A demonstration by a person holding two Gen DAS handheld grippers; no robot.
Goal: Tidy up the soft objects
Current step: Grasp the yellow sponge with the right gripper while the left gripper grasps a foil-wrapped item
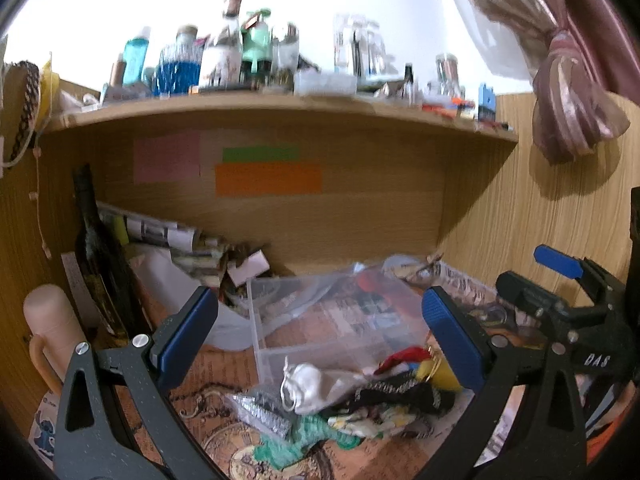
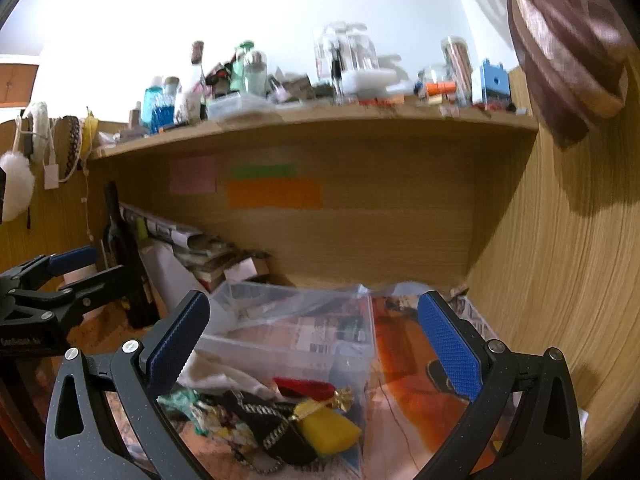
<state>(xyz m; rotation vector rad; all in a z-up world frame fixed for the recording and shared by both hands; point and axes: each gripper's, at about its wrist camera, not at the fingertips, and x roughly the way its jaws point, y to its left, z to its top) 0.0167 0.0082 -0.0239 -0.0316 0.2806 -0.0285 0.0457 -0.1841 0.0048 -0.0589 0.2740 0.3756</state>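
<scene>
A pile of soft objects lies on the desk in front of a clear plastic box (image 1: 320, 320): a white pouch (image 1: 308, 384), a black patterned cloth (image 1: 400, 394), a green knitted piece (image 1: 296, 440), a yellow pouch (image 1: 438, 372) and a red piece (image 1: 404, 356). My left gripper (image 1: 320, 336) is open and empty above the pile. My right gripper (image 2: 316, 340) is open and empty above the box (image 2: 296, 328), with the yellow pouch (image 2: 330, 432), the black cloth (image 2: 272, 424) and the red piece (image 2: 304, 388) below it. The right gripper also shows at the right in the left wrist view (image 1: 560, 280).
A wooden shelf (image 1: 280, 108) crowded with bottles and jars runs above the desk. A dark wine bottle (image 1: 100, 264), stacked papers (image 1: 160, 236) and a pale pink flask (image 1: 52, 320) stand at the left. A tied curtain (image 1: 572, 96) hangs at the right by a wooden side wall (image 2: 560, 280).
</scene>
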